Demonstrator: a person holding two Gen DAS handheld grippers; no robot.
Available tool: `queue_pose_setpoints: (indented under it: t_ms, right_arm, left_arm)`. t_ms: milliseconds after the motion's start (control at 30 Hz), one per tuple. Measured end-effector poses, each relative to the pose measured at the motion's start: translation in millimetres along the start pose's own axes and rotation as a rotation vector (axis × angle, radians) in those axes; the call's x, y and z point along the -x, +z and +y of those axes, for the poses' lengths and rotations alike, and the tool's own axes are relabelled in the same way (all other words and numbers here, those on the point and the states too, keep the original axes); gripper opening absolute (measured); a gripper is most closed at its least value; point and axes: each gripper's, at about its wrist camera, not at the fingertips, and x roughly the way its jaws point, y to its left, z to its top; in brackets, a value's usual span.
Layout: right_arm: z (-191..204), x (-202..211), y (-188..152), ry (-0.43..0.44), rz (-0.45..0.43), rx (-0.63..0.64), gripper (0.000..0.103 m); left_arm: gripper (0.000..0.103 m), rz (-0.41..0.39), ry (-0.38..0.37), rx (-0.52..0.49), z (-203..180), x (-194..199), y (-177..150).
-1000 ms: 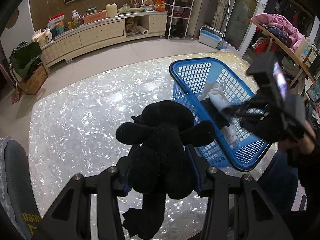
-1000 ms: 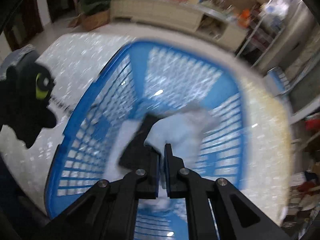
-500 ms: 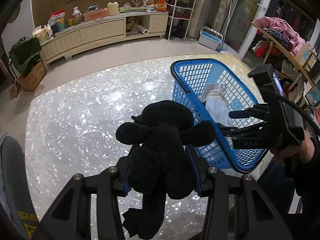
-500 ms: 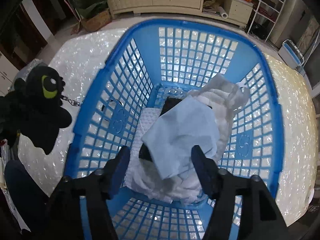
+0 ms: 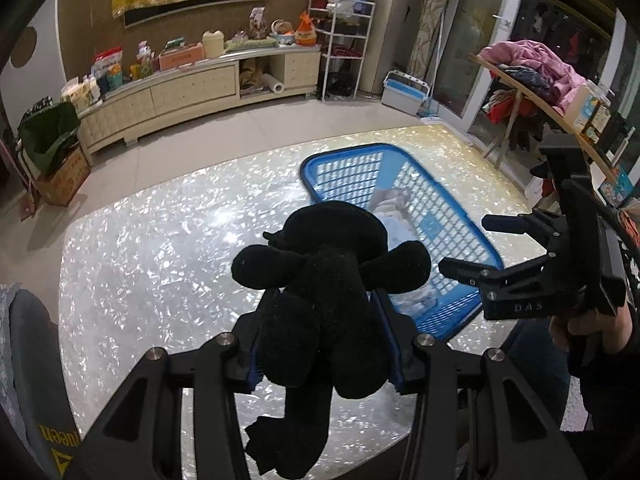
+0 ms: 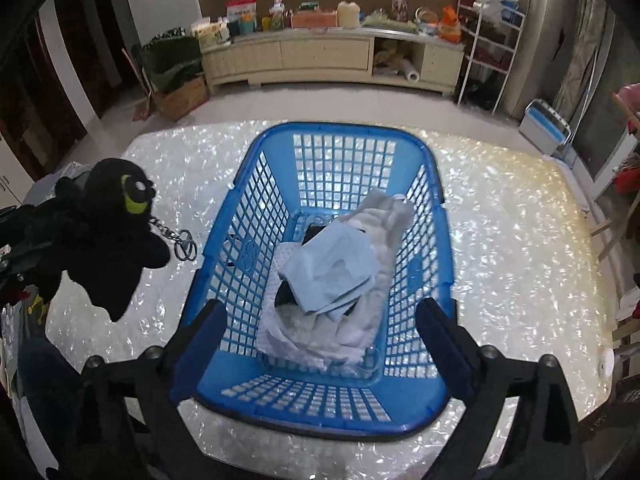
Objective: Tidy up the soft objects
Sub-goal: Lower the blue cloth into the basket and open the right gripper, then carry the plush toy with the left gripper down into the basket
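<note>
My left gripper point(image 5: 325, 340) is shut on a black plush toy point(image 5: 326, 280) and holds it in the air left of the blue basket point(image 5: 460, 236). The toy also shows in the right wrist view point(image 6: 108, 236), with a green eye and a metal keyring. My right gripper point(image 6: 320, 340) is open and empty, above the near end of the blue basket point(image 6: 236, 208). It also shows in the left wrist view point(image 5: 472, 246). A light blue cloth point(image 6: 332, 268) lies on white cloths point(image 6: 384, 216) and a dark item inside the basket.
The basket stands on a shiny pearl-patterned table point(image 6: 512, 248). A cream sideboard point(image 6: 320, 56) with clutter runs along the back wall. A rack with pink clothes point(image 5: 536, 68) is at the right. A white wire shelf point(image 5: 344, 48) stands at the back.
My right gripper let go of the light blue cloth in the basket, opened wide and drew back up. My left gripper holds the black plush toy as before.
</note>
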Motion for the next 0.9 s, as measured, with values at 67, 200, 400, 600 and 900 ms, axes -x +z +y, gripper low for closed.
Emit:
queue_pose_setpoints:
  t_ms: [67,200,400,600,900]
  right_arm:
    - [-6,4,0,0.007,-0.013,-0.003,0.101]
    - [-18,16,-4,0.011,-0.043,-0.021,0.103]
    - [-36,13,-8,0.0,-0.085,-0.069,0.103]
    - [-60,18,-15,-0.01,-0.102,-0.116,0.103]
    - [-79,17,-19,-0.019,-0.104,-0.156,0.103]
  left_arm:
    - [0.044,-0.007,-0.001,-0.014,-9,3,2]
    - [0.044,-0.021,-0.014,-0.05,-33,9,7]
    - [0.044,-0.02,-0.036,-0.094,-60,5,18]
    - [0.044,-0.014,-0.06,-0.138,-83,-5,31]
    - [0.044,0.026,-0.117,-0.18,-108,-33,46]
